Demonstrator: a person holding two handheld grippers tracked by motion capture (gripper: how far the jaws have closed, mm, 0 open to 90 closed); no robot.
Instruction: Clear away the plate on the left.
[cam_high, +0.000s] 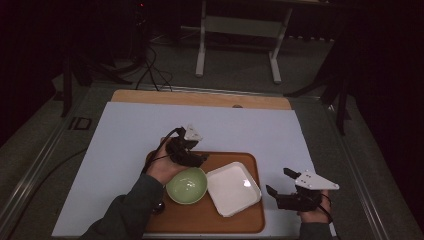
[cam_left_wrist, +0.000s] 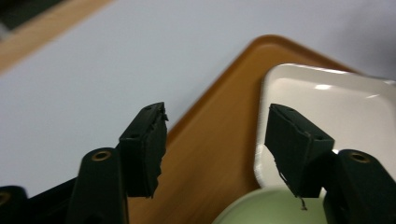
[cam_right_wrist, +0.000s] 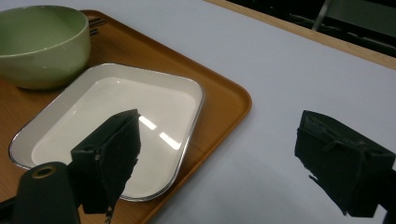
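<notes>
Now — left gripper (cam_left_wrist: 212, 135) above green bowl (cam_high: 186, 185)

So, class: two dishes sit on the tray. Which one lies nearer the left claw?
The green bowl. It sits just below the left claw, round and deep, at the tray's left. The white plate is flat, squarish and farther right.

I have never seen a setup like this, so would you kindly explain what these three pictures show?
A person sits at a table holding a hand-held two-jaw gripper in each hand. The high view looks down from above: the left gripper is over the tray, the right gripper beside it. The other two pictures come from cameras riding on each gripper, looking along its black jaws. On the tray stand a green bowl and a white dish, side by side. Both grippers are open and hold nothing.
</notes>
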